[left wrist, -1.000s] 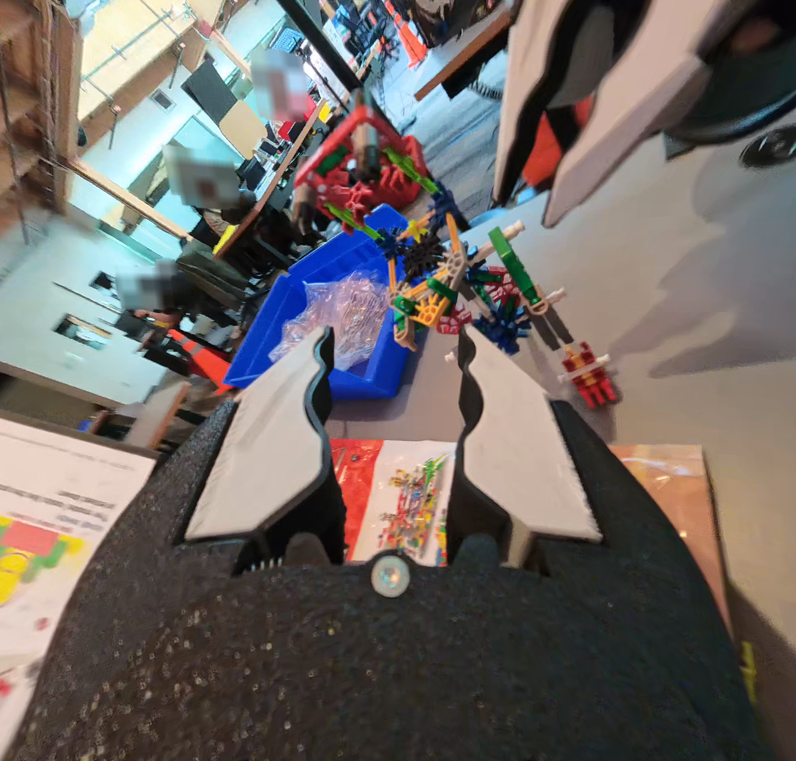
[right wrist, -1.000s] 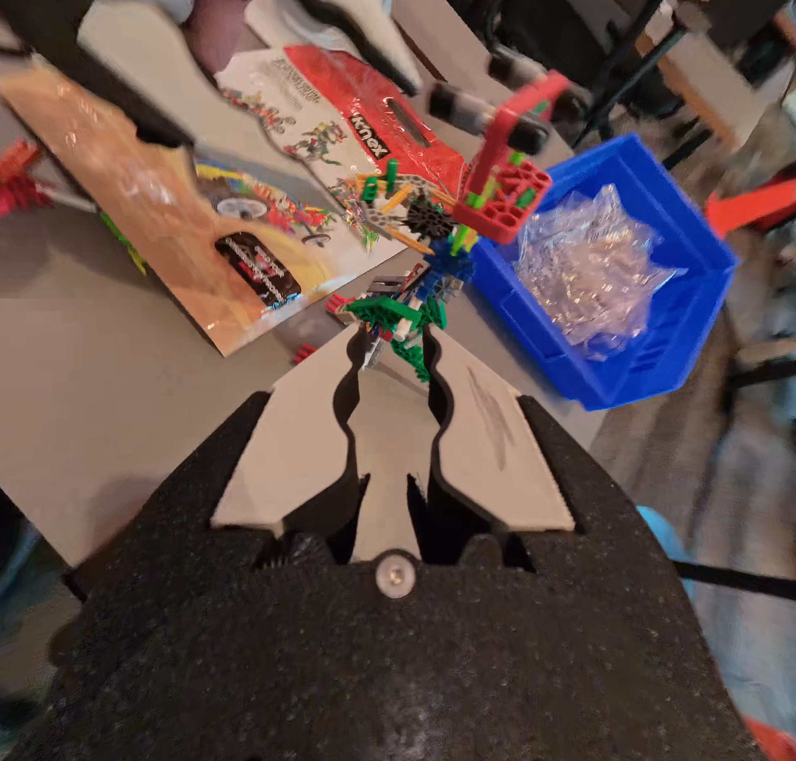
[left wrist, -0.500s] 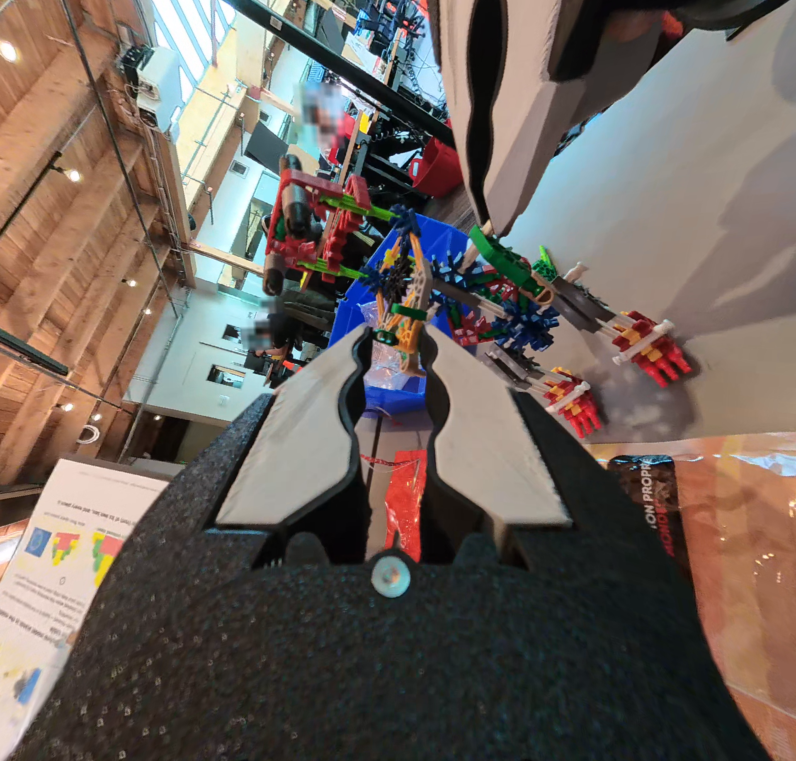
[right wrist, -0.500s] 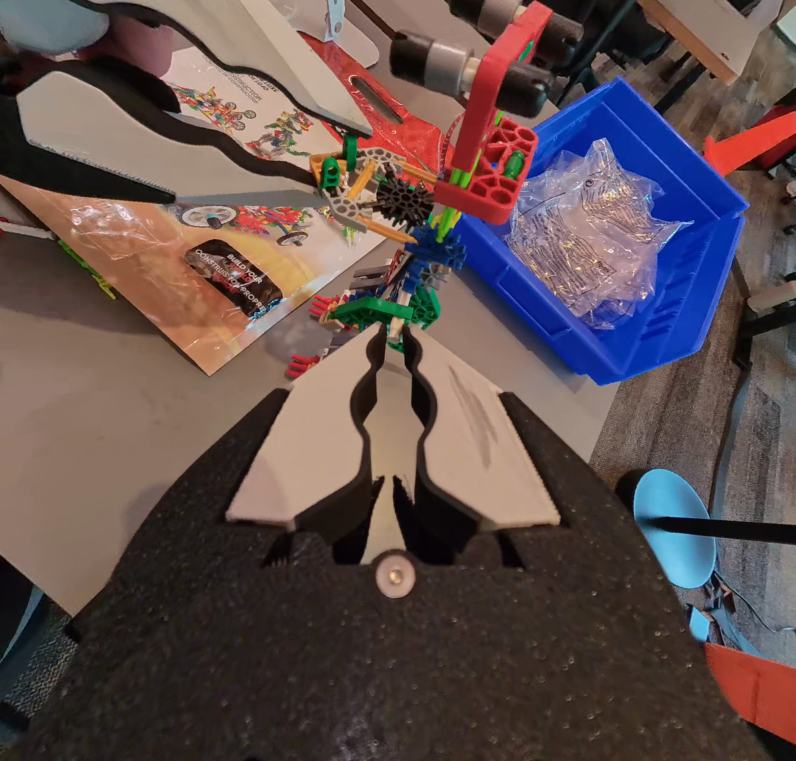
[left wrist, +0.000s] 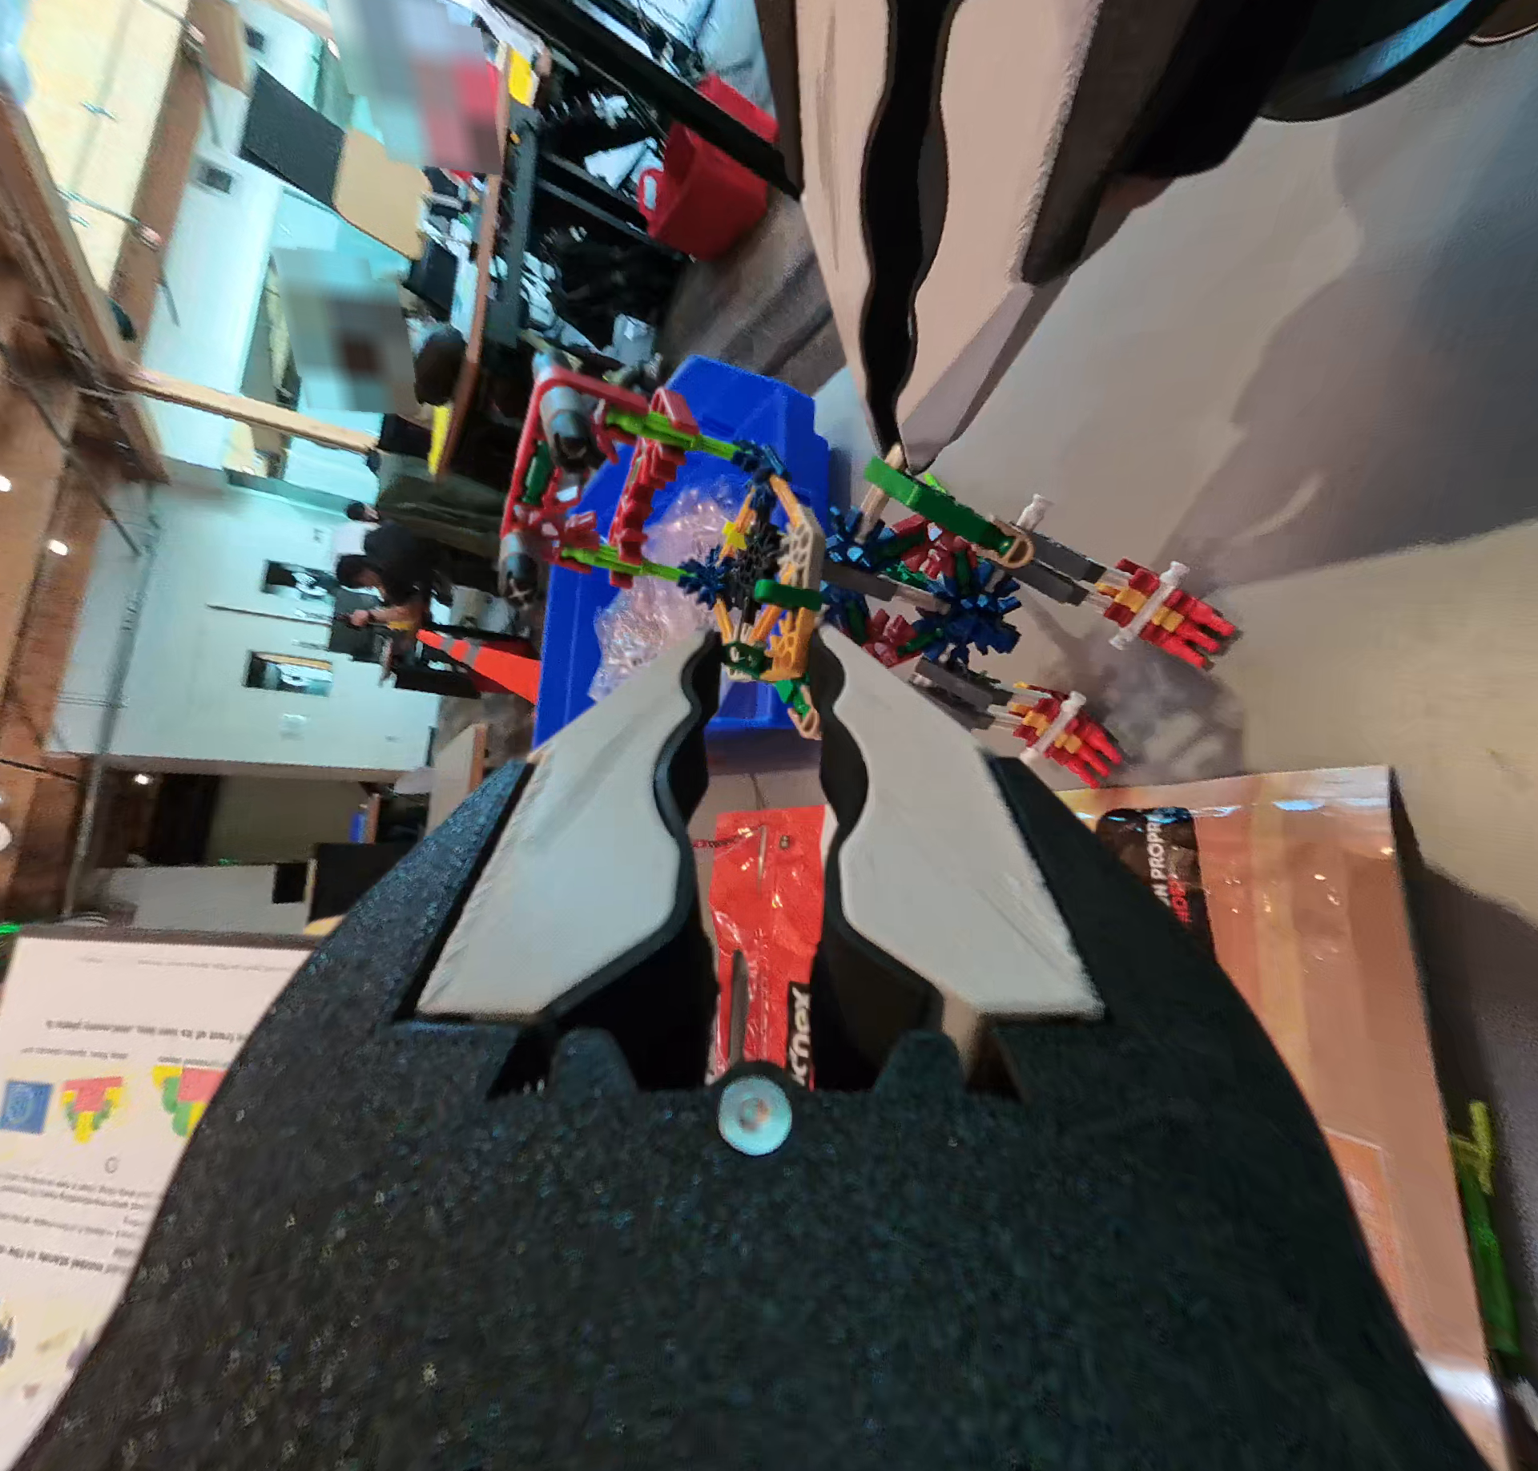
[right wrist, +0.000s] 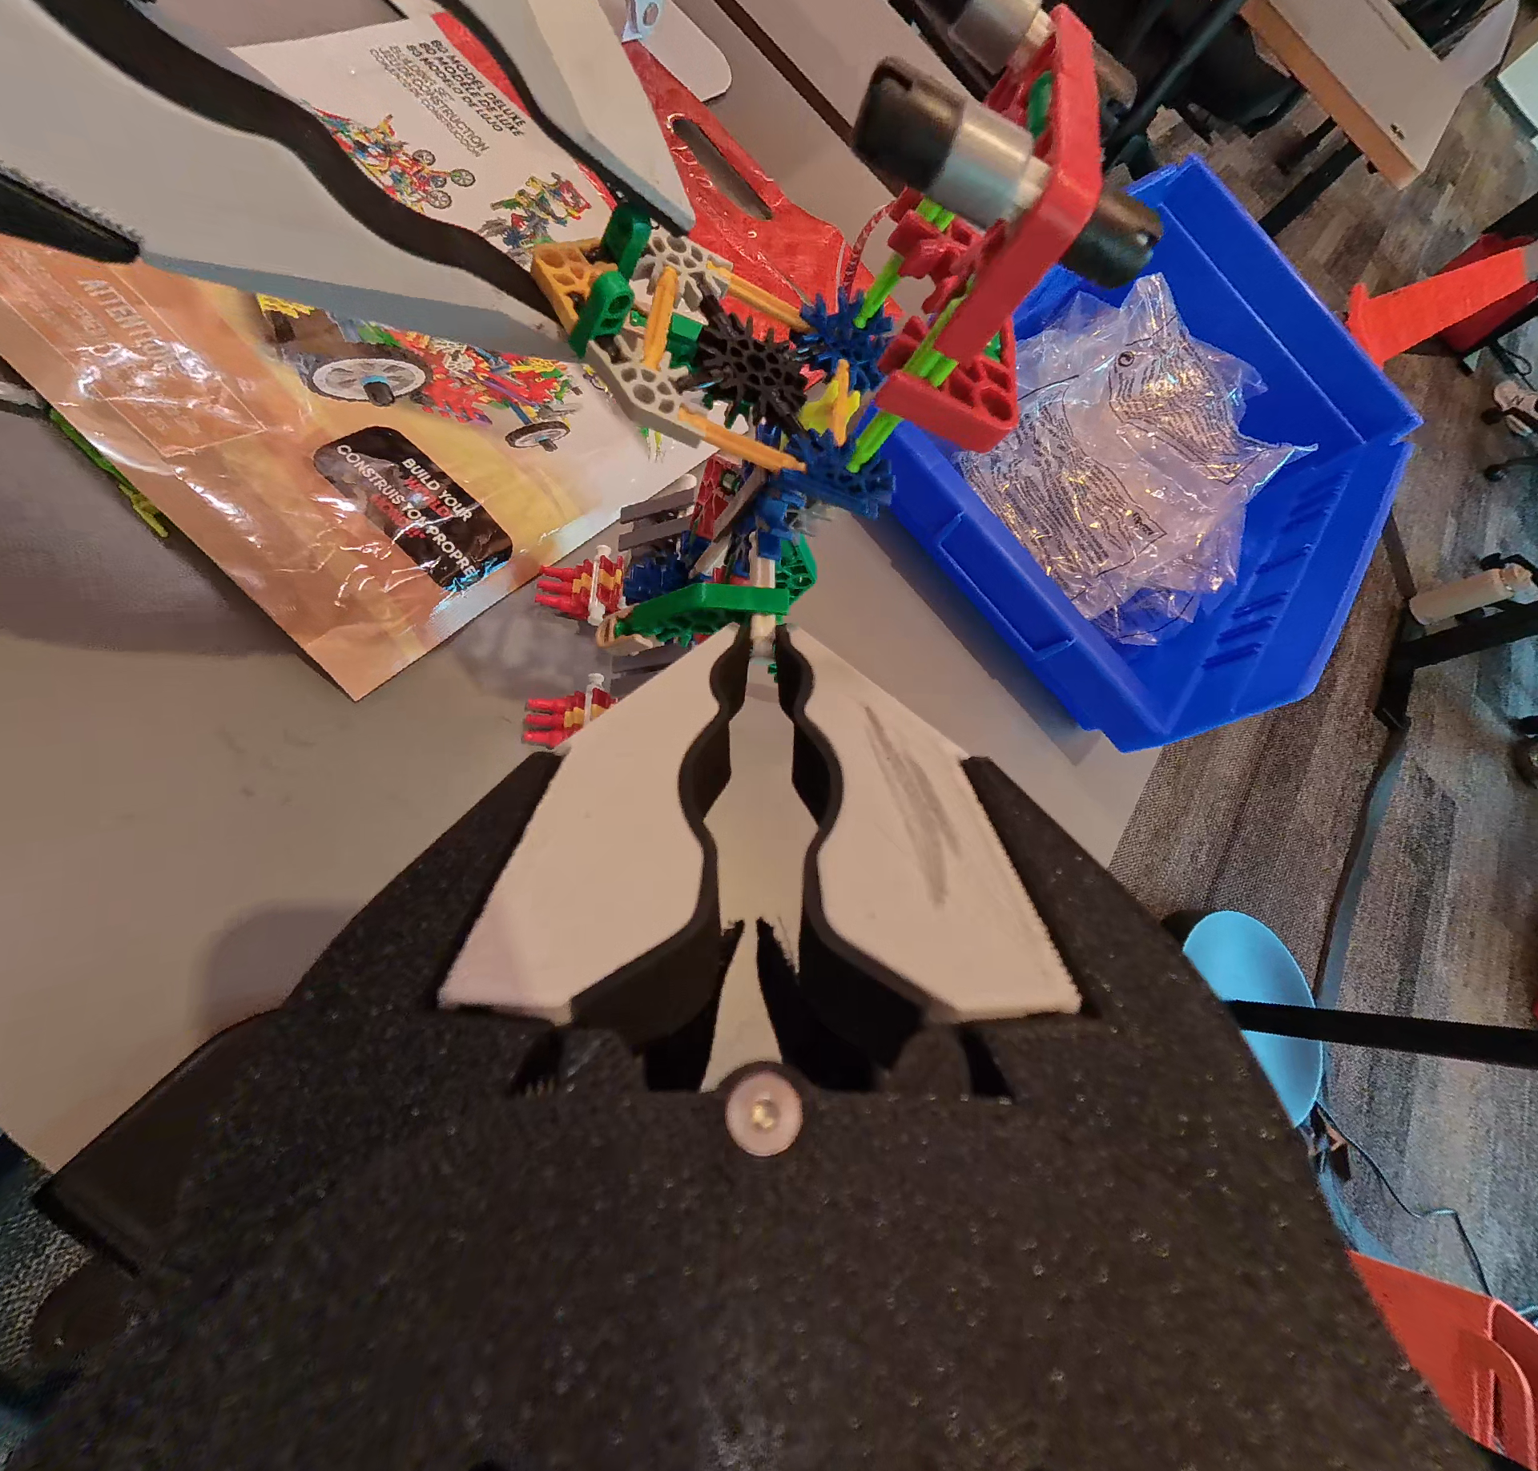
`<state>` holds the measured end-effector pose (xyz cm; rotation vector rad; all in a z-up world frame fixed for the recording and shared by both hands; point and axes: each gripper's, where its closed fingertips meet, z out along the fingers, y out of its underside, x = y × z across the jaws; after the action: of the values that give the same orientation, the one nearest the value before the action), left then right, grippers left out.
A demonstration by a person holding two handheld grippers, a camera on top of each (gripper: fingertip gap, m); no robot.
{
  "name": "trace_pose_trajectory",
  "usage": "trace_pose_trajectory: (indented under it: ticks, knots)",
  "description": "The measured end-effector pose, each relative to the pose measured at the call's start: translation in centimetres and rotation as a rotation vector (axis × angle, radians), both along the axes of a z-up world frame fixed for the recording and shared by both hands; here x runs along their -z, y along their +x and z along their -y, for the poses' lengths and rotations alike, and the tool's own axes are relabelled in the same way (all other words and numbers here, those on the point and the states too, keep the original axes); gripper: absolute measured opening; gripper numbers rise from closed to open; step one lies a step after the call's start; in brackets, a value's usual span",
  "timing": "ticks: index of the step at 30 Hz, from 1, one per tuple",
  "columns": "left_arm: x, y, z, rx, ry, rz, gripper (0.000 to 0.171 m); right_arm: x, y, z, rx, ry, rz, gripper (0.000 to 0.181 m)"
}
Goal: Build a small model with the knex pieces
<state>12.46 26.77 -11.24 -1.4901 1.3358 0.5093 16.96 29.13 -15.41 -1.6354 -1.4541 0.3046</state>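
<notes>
A toy figure of coloured plastic rods and connectors (right wrist: pixel 749 374) stands tilted over the grey table (right wrist: pixel 208 807), with red feet low and a red frame with black-and-silver cylinders at its top. My right gripper (right wrist: pixel 759 640) is shut on a thin white rod (right wrist: pixel 761 628) by the figure's green piece (right wrist: pixel 707 599). My left gripper (left wrist: pixel 766 657) is closed on the figure's yellow-and-grey panel (left wrist: pixel 786 599). The left gripper shows in the right wrist view (right wrist: pixel 607 266), and the right gripper in the left wrist view (left wrist: pixel 899 453), above the figure (left wrist: pixel 915 582).
A blue bin (right wrist: pixel 1165 682) holding a clear plastic bag (right wrist: pixel 1123 465) sits at the table's edge behind the figure. A glossy printed package (right wrist: pixel 250 449) with a red header (right wrist: pixel 749 207) lies flat beside it. A printed paper sheet (left wrist: pixel 100 1098) is at the left. Floor and a light-blue stool base (right wrist: pixel 1248 998) lie beyond the edge. The gap from one gripper's tips to the other's is roughly 7 centimetres.
My left gripper, open and apart from the figure a second ago, has moved in and closed on its yellow-and-grey panel. My right gripper has stayed shut on the white rod.
</notes>
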Motion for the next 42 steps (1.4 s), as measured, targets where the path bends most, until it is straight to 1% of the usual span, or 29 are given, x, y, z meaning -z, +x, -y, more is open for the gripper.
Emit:
trace_pose_trajectory:
  ticks: [2, 5, 8, 12, 13, 16, 19, 21, 23, 24, 26, 28, 30, 32, 34, 36, 38, 42]
  knots:
    - [-0.2, 0.2, 0.1, -0.015, -0.026, -0.004, 0.018, 0.0, 0.0, -0.1, -0.002, 0.004, 0.003, 0.005]
    - [-0.5, 0.9, 0.2, -0.034, -0.074, 0.038, 0.019, 0.0, -0.1, -0.3, -0.004, 0.008, 0.008, 0.005]
    - [-0.4, 1.1, 0.2, -0.05, -0.085, 0.032, 0.019, 0.0, -0.1, -0.3, -0.01, 0.006, 0.009, 0.005]
    - [-0.4, 2.0, 0.4, -0.018, -0.078, 0.104, 0.02, 0.0, -0.1, -0.2, -0.02, 0.002, 0.006, 0.005]
    - [-0.5, 2.0, 0.3, -0.011, -0.061, 0.108, 0.021, 0.0, -0.2, -0.2, -0.024, -0.003, 0.004, 0.005]
    - [-0.7, 1.2, 0.7, -0.004, -0.049, 0.125, 0.036, 0.0, -0.2, -0.2, -0.03, -0.009, 0.003, 0.005]
    - [-1.4, -0.5, 1.2, -0.009, -0.04, 0.195, 0.038, 0.0, -0.3, 0.0, -0.041, -0.013, 0.001, 0.005]
    - [-0.8, -1.9, 1.1, -0.029, -0.079, 0.238, 0.038, 0.0, -0.2, 0.0, -0.049, -0.012, 0.001, 0.005]
    - [1.4, -3.4, 0.3, -0.074, -0.157, 0.252, 0.038, 0.0, -0.2, 0.0, -0.054, -0.01, 0.004, 0.005]
    - [2.5, -3.7, -0.1, -0.075, -0.194, 0.285, 0.038, 0.0, -0.2, -0.1, -0.054, -0.007, 0.008, 0.005]
    - [4.0, -3.7, -0.6, -0.067, -0.252, 0.364, 0.036, 0.0, -0.2, -0.2, -0.058, -0.004, 0.015, 0.005]
    - [4.8, -3.3, -0.9, -0.059, -0.281, 0.411, 0.034, 0.0, -0.2, -0.2, -0.06, -0.008, 0.014, 0.005]
    - [4.4, -3.2, -1.2, -0.063, -0.252, 0.45, 0.034, 0.0, -0.2, -0.3, -0.06, -0.007, 0.011, 0.005]
    - [3.6, -2.8, -1.2, -0.034, -0.228, 0.493, 0.029, 0.0, -0.2, -0.3, -0.063, -0.006, 0.009, 0.005]
    - [3.1, -2.6, -1.3, -0.026, -0.224, 0.509, 0.028, 0.0, -0.2, -0.4, -0.068, -0.001, 0.011, 0.005]
    - [3.0, -2.0, -1.1, -0.003, -0.238, 0.524, 0.023, 0.0, -0.3, -0.5, -0.07, 0.003, 0.014, 0.005]
    - [3.2, -1.8, -1.1, -0.004, -0.234, 0.495, 0.017, 0.0, -0.3, -0.6, -0.073, 0.01, 0.018, 0.005]
    - [3.3, -1.5, -1.2, -0.016, -0.198, 0.475, 0.014, 0.0, -0.1, -1.0, -0.067, 0.016, 0.024, 0.005]
